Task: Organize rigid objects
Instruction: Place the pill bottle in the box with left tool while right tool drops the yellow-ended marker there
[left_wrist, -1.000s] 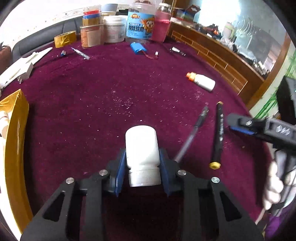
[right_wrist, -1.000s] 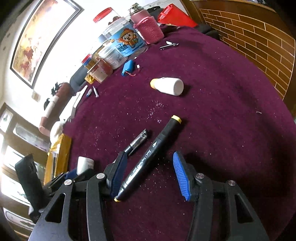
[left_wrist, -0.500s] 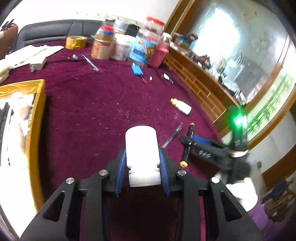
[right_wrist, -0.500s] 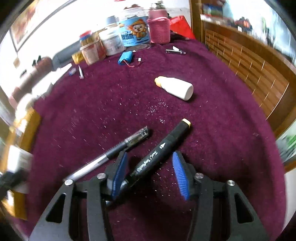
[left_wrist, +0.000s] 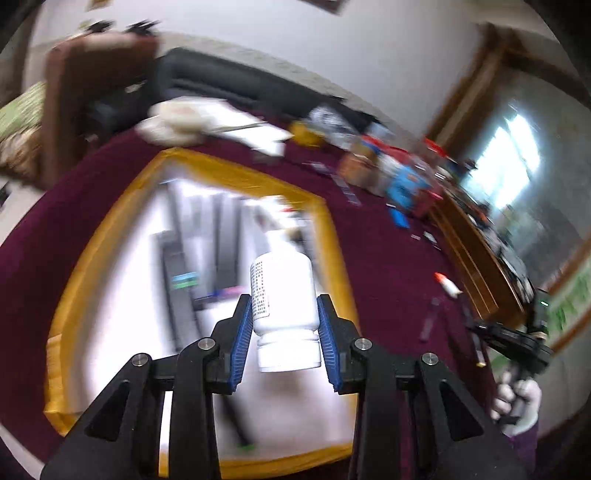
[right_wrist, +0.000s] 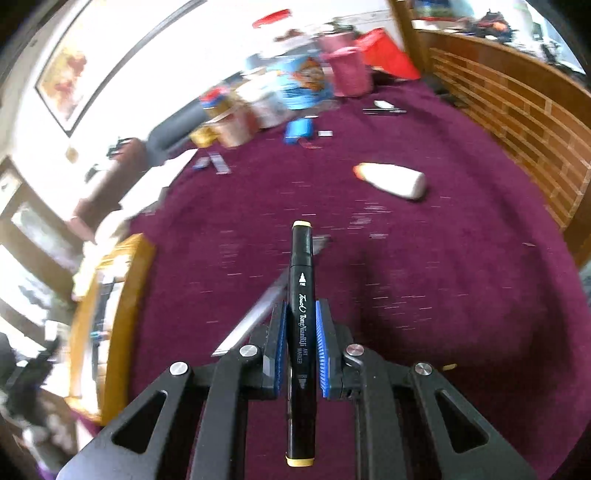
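My left gripper (left_wrist: 283, 325) is shut on a white pill bottle (left_wrist: 283, 295) and holds it above a gold-rimmed white tray (left_wrist: 325, 236) that holds several blurred items. My right gripper (right_wrist: 301, 325) is shut on a black art marker (right_wrist: 302, 295) with yellow ends, lifted off the maroon tablecloth (right_wrist: 424, 277). A silver pen (right_wrist: 258, 310) lies on the cloth just left of the marker. The right gripper also shows at the right edge of the left wrist view (left_wrist: 517, 339).
A small white bottle with an orange cap (right_wrist: 395, 179) lies on the cloth ahead. Jars and tubs (right_wrist: 295, 88) crowd the far edge, with a blue pack (right_wrist: 299, 129) in front. The gold tray shows at the left in the right wrist view (right_wrist: 122, 280). A wooden rail (right_wrist: 517, 110) runs on the right.
My left gripper carried the white bottle leftward to above the gold tray. My right gripper closed on the black marker and lifted it off the cloth.
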